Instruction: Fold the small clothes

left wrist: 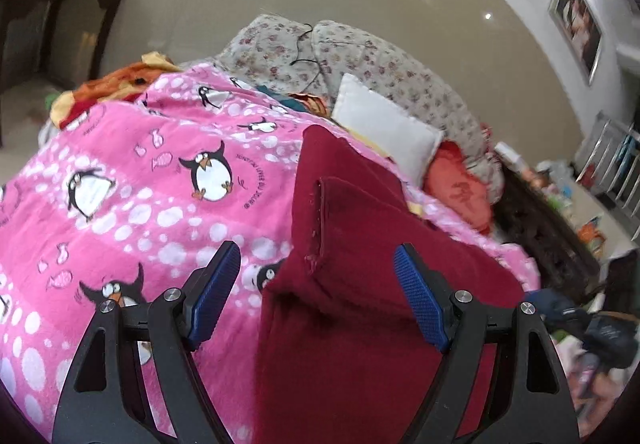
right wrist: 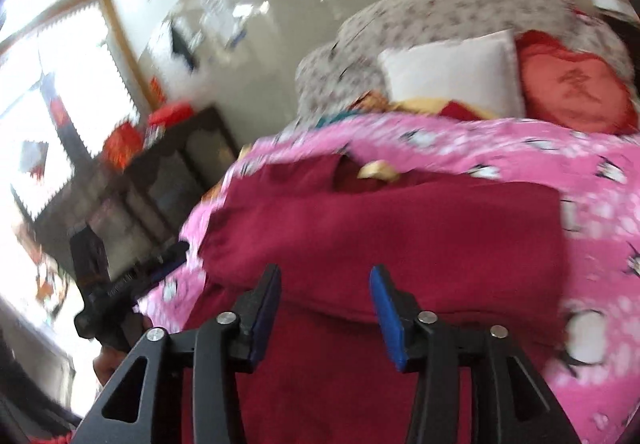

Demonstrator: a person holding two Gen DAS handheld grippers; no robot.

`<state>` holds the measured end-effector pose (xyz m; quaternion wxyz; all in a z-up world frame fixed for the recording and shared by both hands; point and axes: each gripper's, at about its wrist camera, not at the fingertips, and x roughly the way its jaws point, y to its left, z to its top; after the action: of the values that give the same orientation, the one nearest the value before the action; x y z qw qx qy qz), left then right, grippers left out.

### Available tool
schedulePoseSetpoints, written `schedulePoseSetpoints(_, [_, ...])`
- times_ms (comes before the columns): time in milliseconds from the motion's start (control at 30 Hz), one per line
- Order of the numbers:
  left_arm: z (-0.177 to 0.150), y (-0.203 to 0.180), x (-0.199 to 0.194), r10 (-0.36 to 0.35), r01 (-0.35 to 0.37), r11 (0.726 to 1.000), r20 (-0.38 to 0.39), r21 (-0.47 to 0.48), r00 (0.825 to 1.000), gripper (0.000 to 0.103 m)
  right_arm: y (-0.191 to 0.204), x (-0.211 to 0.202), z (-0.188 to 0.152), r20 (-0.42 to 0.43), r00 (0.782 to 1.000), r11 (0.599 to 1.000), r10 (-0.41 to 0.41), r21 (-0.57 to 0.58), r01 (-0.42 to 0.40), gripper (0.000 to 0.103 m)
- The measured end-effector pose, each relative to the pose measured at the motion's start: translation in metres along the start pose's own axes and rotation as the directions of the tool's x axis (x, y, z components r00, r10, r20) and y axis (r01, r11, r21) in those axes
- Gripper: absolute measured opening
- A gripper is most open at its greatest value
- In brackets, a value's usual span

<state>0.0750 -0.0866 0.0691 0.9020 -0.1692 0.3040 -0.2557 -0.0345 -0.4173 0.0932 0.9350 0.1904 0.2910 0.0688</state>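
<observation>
A dark red garment (left wrist: 360,252) lies partly folded on a pink penguin blanket (left wrist: 132,196). It also shows in the right wrist view (right wrist: 400,228), with a folded layer across it. My left gripper (left wrist: 316,252) is open and empty, just above the garment's near left edge. My right gripper (right wrist: 324,274) is open and empty, over the garment's near fold. The left gripper (right wrist: 120,284) shows in the right wrist view at the garment's left side.
A white pillow (left wrist: 384,124), a red cushion (left wrist: 460,188) and a floral bolster (left wrist: 360,56) lie at the head of the bed. A dark cabinet (right wrist: 160,188) stands left of the bed. Clothes (left wrist: 592,340) are piled to the right.
</observation>
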Motion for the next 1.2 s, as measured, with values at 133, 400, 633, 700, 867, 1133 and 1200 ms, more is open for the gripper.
schedulePoseSetpoints(133, [0.013, -0.01, 0.018, 0.036, -0.036, 0.999, -0.038, 0.013, 0.999, 0.08, -0.033, -0.023, -0.002, 0.044, 0.999, 0.994, 0.024, 0.106, -0.029, 0.047])
schedulePoseSetpoints(400, [0.028, -0.046, 0.067, 0.214, -0.19, 0.941, -0.06, 0.279, 0.975, 0.032, -0.047, -0.016, -0.012, 0.022, 0.998, 0.986, 0.058, 0.157, -0.061, 0.048])
schedulePoseSetpoints(633, [0.046, -0.05, 0.051, 0.149, -0.134, 0.959, -0.043, 0.25, 0.988, 0.013, -0.049, -0.036, -0.004, 0.071, 0.998, 0.988, 0.001, 0.154, -0.012, 0.048])
schedulePoseSetpoints(700, [0.059, -0.053, 0.048, 0.152, -0.141, 0.954, -0.023, 0.263, 0.988, 0.007, -0.049, -0.047, 0.003, 0.096, 0.995, 0.989, -0.039, 0.147, 0.025, 0.048])
schedulePoseSetpoints(867, [0.075, -0.041, 0.04, 0.151, -0.15, 0.968, 0.011, 0.203, 0.988, 0.007, -0.04, -0.052, 0.015, 0.093, 0.99, 0.991, -0.108, 0.093, 0.099, 0.048])
schedulePoseSetpoints(1133, [0.051, -0.013, 0.078, 0.224, -0.196, 0.957, -0.117, 0.212, 0.968, 0.007, -0.049, 0.007, -0.008, -0.085, 0.968, 0.972, -0.236, -0.029, 0.235, 0.047])
schedulePoseSetpoints(1200, [0.053, -0.01, 0.072, 0.201, -0.178, 0.966, -0.115, 0.185, 0.973, 0.009, -0.044, -0.001, -0.004, -0.084, 0.965, 0.969, -0.247, -0.034, 0.245, 0.047])
